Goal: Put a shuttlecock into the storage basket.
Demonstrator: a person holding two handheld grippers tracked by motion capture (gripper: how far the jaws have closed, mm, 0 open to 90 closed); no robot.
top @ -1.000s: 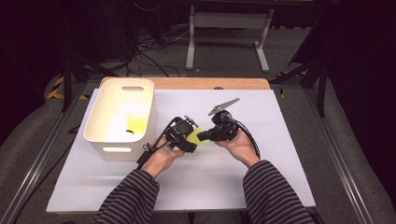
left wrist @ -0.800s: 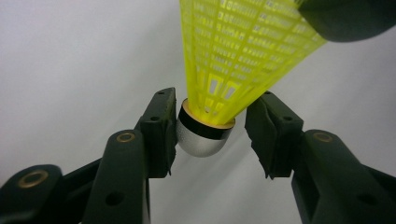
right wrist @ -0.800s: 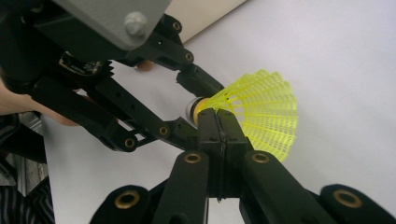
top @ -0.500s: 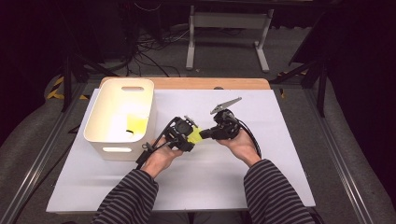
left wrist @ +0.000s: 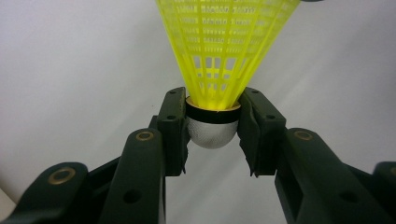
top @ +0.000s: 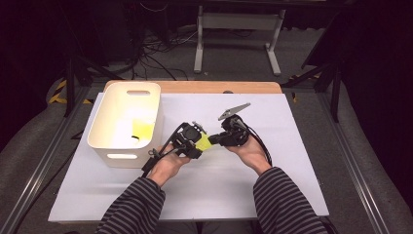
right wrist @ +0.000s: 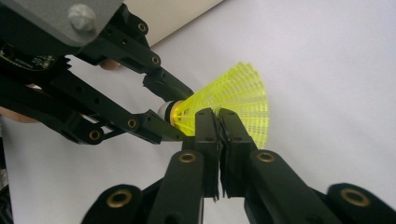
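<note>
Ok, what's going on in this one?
A person holds a yellow shuttlecock between two handheld grippers above the white table. The left gripper clamps its cork base, and the right gripper is pinched on the mesh skirt. A white bin to the left holds another yellow item.

A bright yellow shuttlecock (left wrist: 219,51) has a lattice-patterned mesh skirt, a thin black band and a silvery-white rounded head. The left gripper (top: 191,140) and right gripper (top: 220,139) are both black, with brass-coloured rivets at their joints. The person's sleeves (top: 282,204) are striped dark grey and black. The bin (top: 109,112) is cream, the table (top: 204,190) white, with a light wood far edge.
</note>
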